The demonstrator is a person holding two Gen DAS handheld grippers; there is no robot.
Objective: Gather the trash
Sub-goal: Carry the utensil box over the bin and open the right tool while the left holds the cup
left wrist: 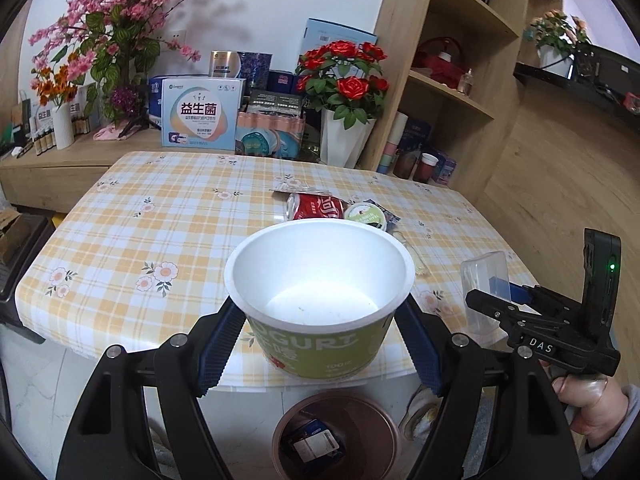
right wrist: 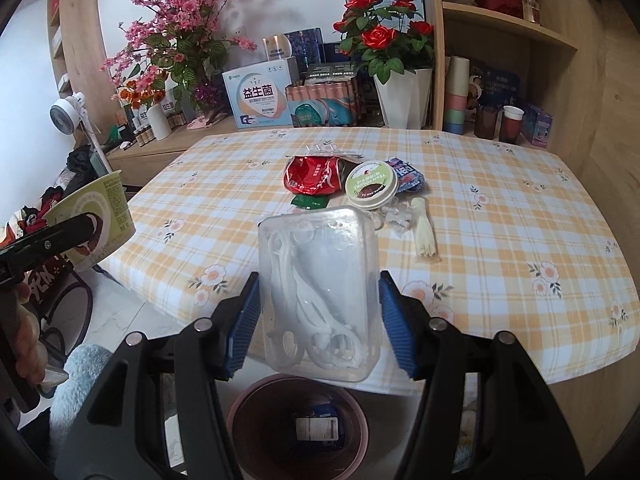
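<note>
My left gripper (left wrist: 322, 344) is shut on a green yogurt cup (left wrist: 320, 300), empty and white inside, held above a brown trash bin (left wrist: 336, 436) on the floor. My right gripper (right wrist: 318, 320) is shut on a clear plastic box (right wrist: 320, 292) with white plastic bits inside, held over the same bin (right wrist: 298, 424). On the checked table (right wrist: 480, 240) lie a crushed red can (right wrist: 316, 178), a yogurt lid (right wrist: 372, 184), a blue wrapper (right wrist: 406, 174), a green sachet (right wrist: 310, 201), clear plastic scraps (right wrist: 394, 216) and a pale fork (right wrist: 424, 236).
The bin holds a dark blue carton (right wrist: 318, 428). Behind the table a low cabinet (left wrist: 80, 160) carries boxes, vases and flowers. A wooden shelf unit (right wrist: 520, 60) with cups stands at the right. A fan (right wrist: 66, 114) stands at the left.
</note>
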